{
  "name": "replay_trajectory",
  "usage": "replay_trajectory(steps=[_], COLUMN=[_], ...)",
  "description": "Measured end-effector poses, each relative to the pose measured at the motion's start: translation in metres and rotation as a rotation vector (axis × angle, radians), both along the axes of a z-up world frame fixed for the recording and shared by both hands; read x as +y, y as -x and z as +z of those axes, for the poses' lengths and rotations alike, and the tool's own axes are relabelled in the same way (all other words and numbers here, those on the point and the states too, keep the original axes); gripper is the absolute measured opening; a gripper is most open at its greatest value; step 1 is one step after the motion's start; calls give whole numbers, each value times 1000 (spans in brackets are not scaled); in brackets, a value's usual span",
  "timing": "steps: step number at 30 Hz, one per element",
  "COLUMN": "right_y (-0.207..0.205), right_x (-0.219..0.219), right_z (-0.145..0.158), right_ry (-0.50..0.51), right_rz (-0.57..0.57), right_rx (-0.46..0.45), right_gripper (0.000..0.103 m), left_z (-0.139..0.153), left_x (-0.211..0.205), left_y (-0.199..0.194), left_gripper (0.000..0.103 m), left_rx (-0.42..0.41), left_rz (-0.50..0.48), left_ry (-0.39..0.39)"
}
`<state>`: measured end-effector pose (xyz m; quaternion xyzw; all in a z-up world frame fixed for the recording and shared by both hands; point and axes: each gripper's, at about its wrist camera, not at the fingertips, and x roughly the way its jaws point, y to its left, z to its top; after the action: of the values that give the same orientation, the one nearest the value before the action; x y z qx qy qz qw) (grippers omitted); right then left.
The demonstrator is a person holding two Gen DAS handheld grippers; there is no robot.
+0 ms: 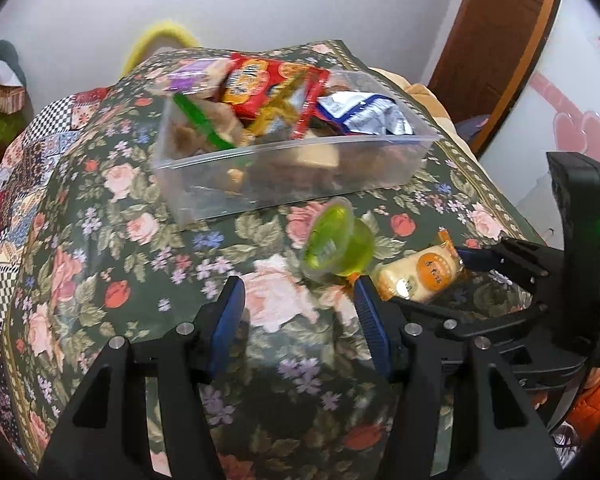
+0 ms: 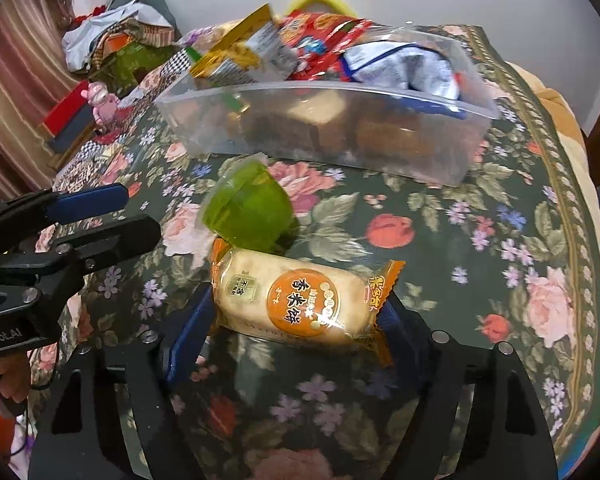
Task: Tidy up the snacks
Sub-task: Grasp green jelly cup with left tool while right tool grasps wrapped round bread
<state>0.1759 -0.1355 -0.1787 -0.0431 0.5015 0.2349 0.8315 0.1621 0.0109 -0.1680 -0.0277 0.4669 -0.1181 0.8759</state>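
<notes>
A clear plastic box (image 1: 204,196) (image 2: 472,160) holding several snack packets stands on the floral cloth. A green jelly cup (image 1: 338,246) (image 2: 252,210) lies tipped on its side in front of it. My left gripper (image 1: 300,304) is open and empty, its jaws just short of the cup. My right gripper (image 2: 296,312) is shut on a rice cracker packet (image 2: 296,300) (image 1: 420,276), orange and cream, held right beside the cup.
The table (image 1: 112,240) is covered with a flowered cloth. A pile of clothes and bags (image 2: 112,36) and a pink toy (image 2: 100,100) lie beyond its left edge. A wooden door frame (image 1: 496,40) stands at the right.
</notes>
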Motion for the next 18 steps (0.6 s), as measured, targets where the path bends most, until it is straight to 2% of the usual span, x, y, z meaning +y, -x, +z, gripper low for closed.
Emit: replay_trajectory(steps=[7,14,16,18], right_y=[-3,-11,-12,-13], right_x=[-37,-65,-70,-71], right_z=[6,13,15,16], right_ry=[-7,-38,-43,-44], right_rz=[-68,-135,-142,-148], right_rx=[-32,-40,-47,-55], right_gripper=[73,73,73,73], left_z=[-14,-33,-37,-39], left_x=[-29,-52,-52,-50], left_y=[-23,-48,-50,-51], left_gripper=[57,57,49,48], left_rx=[35,34,33,25], left_rz=[-44,-49,-31,-23], left_ry=[-14,-75,-79,-67])
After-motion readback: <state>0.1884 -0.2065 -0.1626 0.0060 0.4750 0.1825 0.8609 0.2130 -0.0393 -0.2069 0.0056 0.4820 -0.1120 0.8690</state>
